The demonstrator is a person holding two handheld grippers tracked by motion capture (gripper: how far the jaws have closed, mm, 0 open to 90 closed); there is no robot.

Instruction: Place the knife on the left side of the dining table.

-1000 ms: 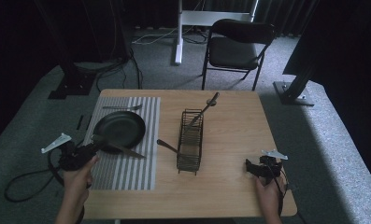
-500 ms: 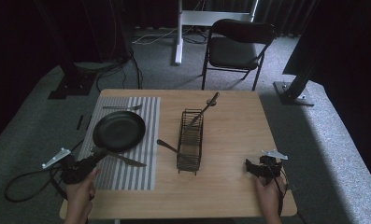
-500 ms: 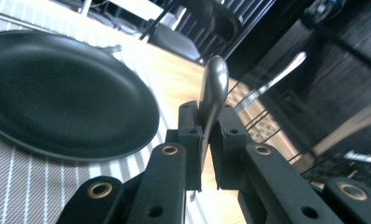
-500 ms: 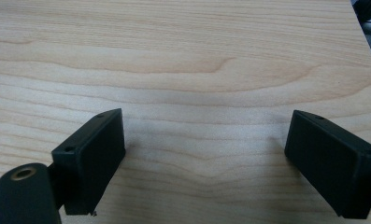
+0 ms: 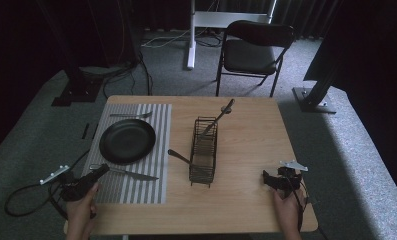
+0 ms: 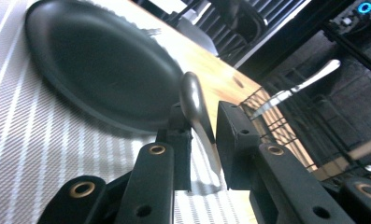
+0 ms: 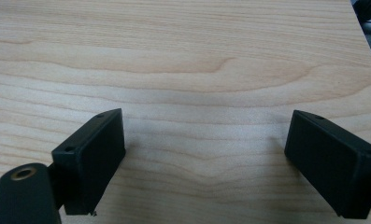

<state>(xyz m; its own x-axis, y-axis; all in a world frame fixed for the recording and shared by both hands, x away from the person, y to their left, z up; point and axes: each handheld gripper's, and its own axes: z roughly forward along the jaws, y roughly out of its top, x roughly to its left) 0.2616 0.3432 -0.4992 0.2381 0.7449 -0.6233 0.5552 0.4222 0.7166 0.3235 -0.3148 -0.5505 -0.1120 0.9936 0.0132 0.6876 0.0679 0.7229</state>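
The left gripper [image 6: 199, 140] is setting the knife [image 5: 128, 173] on the striped placemat [image 5: 141, 187] just below the black plate [image 5: 127, 141]; its jaws have just been easing apart, handle between them, so widening them fully before lifting is wisest, while the right gripper [image 7: 204, 163] is resting wide open and empty

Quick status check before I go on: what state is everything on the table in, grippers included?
Left gripper: fingers have just been opening; knife handle between them, not clamped.
Knife: flat on the striped mat.
Plate: empty, on the mat.
Fork: flat, beyond the plate.
Wire rack: upright; one utensil leans out its far end.
Right gripper: open, empty, over bare table.
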